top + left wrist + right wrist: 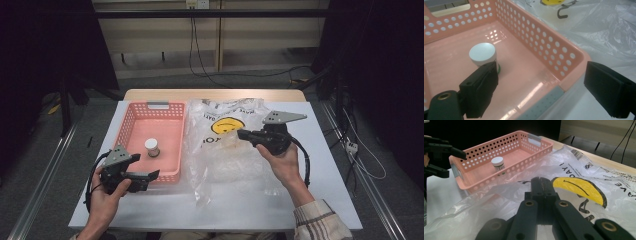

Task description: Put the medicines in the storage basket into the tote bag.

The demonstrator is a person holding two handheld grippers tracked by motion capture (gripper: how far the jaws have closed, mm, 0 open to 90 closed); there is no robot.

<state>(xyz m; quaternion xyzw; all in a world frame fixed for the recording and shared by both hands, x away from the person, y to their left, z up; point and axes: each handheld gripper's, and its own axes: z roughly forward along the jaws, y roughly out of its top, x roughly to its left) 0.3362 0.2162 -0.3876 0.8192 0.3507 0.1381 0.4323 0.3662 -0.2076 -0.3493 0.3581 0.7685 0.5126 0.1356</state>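
Note:
A pink perforated basket [131,121] [544,42] [519,147] stands left of centre on the white table. Inside it a small jar with a white lid [152,147] [482,53] [498,163] stands upright. My left gripper [148,165] [541,75] is open at the basket's near right corner; one jaw hangs inside close to the jar, the other outside the wall. A clear plastic bag with a yellow smiley face [225,155] [599,30] [579,187] lies crumpled to the basket's right. My right gripper [241,134] [539,182] is shut on the bag's film, which tents up to its tips.
The white table [320,150] has a wooden strip along its far edge. Cables hang down the back wall and run along the floor at the right. Dark curtains stand on both sides.

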